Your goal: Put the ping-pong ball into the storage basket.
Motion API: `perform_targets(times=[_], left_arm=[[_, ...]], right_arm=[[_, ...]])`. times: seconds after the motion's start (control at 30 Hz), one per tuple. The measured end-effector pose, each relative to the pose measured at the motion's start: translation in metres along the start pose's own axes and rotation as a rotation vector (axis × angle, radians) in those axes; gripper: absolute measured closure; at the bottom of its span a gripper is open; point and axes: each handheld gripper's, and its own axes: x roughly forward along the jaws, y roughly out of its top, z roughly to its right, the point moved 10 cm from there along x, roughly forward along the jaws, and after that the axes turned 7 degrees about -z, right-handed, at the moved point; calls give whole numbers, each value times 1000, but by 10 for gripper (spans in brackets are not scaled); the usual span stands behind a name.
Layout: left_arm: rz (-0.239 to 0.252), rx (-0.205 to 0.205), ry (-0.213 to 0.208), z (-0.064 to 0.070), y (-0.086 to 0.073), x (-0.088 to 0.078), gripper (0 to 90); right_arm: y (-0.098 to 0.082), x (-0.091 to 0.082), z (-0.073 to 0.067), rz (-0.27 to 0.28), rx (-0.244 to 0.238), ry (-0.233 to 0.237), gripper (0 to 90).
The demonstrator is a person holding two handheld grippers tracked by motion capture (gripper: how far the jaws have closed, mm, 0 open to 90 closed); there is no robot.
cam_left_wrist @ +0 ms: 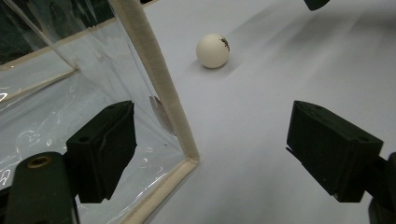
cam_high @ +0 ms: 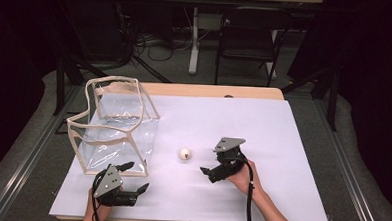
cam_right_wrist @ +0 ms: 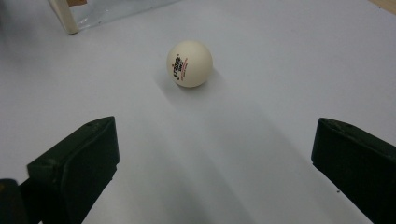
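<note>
Right claw [cam_high: 212,172]: jaws spread wide, nothing between them, held low over the table [cam_high: 280,194] in the person's right hand [cam_high: 241,178]. It points toward the ball, which lies ahead of it and toward the person's left; in the right gripper view the ball [cam_right_wrist: 189,63] sits straight ahead, roughly midway between the two jaws' lines, apart from both.

Ball [cam_high: 184,153]: small, white, round, printed mark on one side; no long axis, so no preferred line of approach. It rests on the white table cover, in the open, between the right claw and the bag, touching neither.

Left claw [cam_high: 135,177]: jaws likewise spread, empty, held near the front edge of the table. In the left gripper view its jaws straddle the near bottom corner of the bag [cam_left_wrist: 189,156]; whether either jaw touches the trim cannot be told. The ball [cam_left_wrist: 213,50] lies beyond, up and to the right of that corner.

Bag [cam_high: 114,129]: clear plastic with cream trim, standing open and slumped at the left of the table, empty as far as can be seen.

Judgement: the right claw is the nearer to the ball and already lined up on it; a short forward reach and a closing of the jaws would likely take it.
</note>
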Motion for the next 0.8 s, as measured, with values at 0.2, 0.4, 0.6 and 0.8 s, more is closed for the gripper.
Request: perform_targets(times=[0.2,0.4,0.6,0.8], left_arm=[[0,1,-1,0,0,0,160],[0,0,0,0,0,0,160],[-1,0,0,0,0,0,160],[1,2,-2,0,0,0,161]], right_arm=[[3,6,-2,-8,-8,8,5],[7,10,-2,-11,-9,14,5],[11,15,-2,-12,-7,23,5],[15,19,-2,-13,-10,27,5]])
